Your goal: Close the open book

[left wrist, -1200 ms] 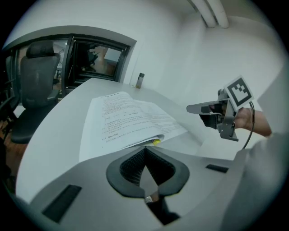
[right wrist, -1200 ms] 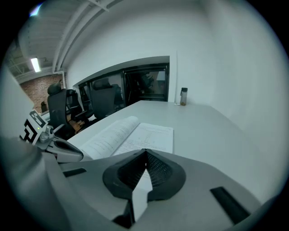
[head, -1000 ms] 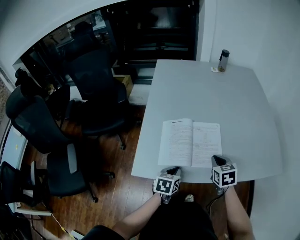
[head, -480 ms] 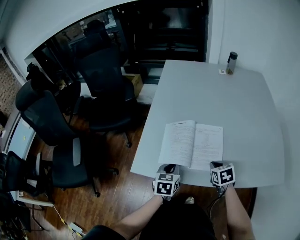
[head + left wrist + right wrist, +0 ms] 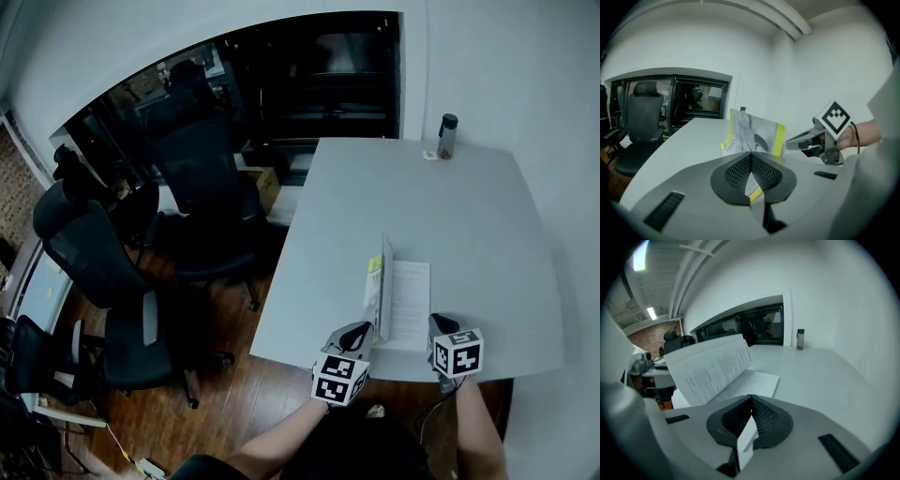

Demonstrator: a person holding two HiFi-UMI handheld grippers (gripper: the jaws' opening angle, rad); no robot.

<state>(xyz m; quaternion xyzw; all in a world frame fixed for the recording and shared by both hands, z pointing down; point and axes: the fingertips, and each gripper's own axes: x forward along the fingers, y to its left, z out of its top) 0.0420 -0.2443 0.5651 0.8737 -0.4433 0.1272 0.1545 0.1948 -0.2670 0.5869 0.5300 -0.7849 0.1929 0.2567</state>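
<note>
Nearest, the left gripper (image 5: pixel 364 329) pinched the thin glossy cover of the book (image 5: pixel 408 300), which stood upright, while the right gripper (image 5: pixel 439 324) was pressed shut on the flat paper page, so the closing seemed half done, with the fold-over left to do, at the near edge of the smooth grey table (image 5: pixel 469 216).

One half of the book (image 5: pixel 379 281) stands upright; bare tabletop (image 5: pixel 469 225) lies either side, a bottle (image 5: pixel 447 136) at the far corner.
</note>
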